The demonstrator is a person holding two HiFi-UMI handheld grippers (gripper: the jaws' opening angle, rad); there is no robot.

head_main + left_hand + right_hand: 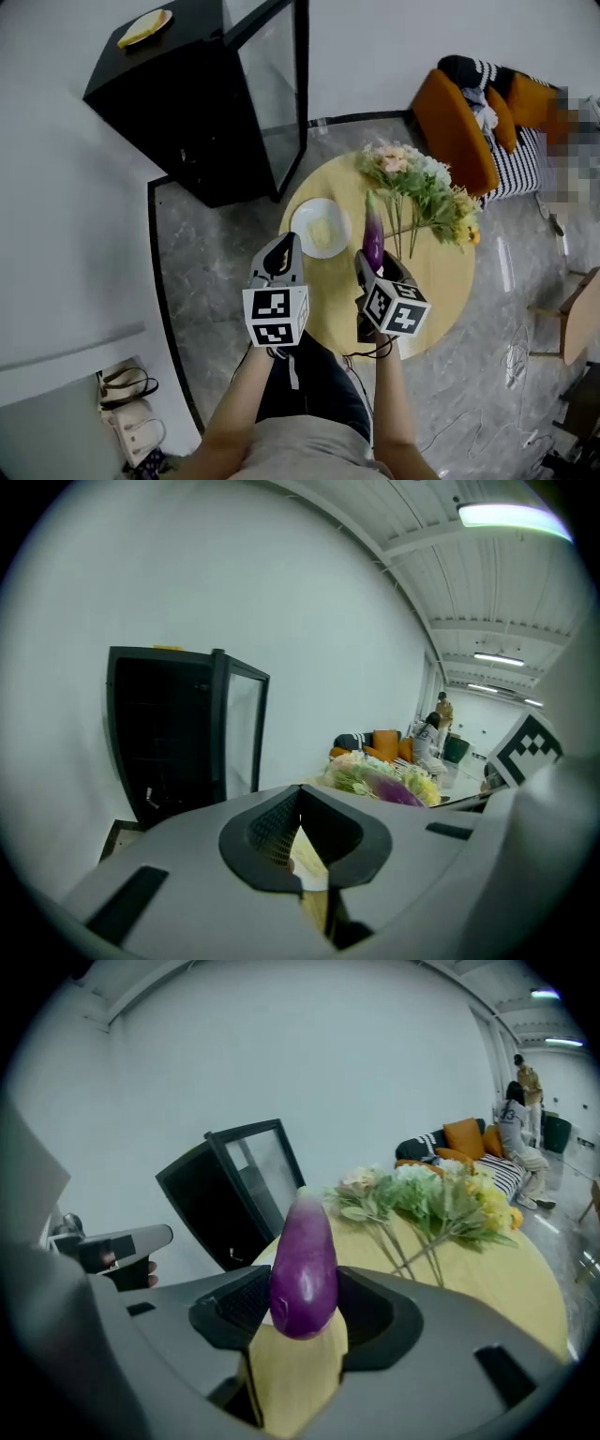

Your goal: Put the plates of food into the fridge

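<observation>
Where the black fridge (pixel 178 112) stands at far left, its glass door swung open, a plate of yellow food (pixel 143 28) sits on its top. Next comes the left tool (pixel 284 251), held over the near edge of the round yellow bench (pixel 441 272); its jaws meet at the tips with nothing between them. Just beyond it a white plate (pixel 298 225) with pale food rests on the bench, outside the fridge. Beside that plate lies a purple eggplant (pixel 373 230), its near end gripped between the jaws of the right tool (pixel 376 267). Further right, a bunch of flowers (pixel 422 187) lies on the bench, and an orange sofa (pixel 459 127) stands behind.
</observation>
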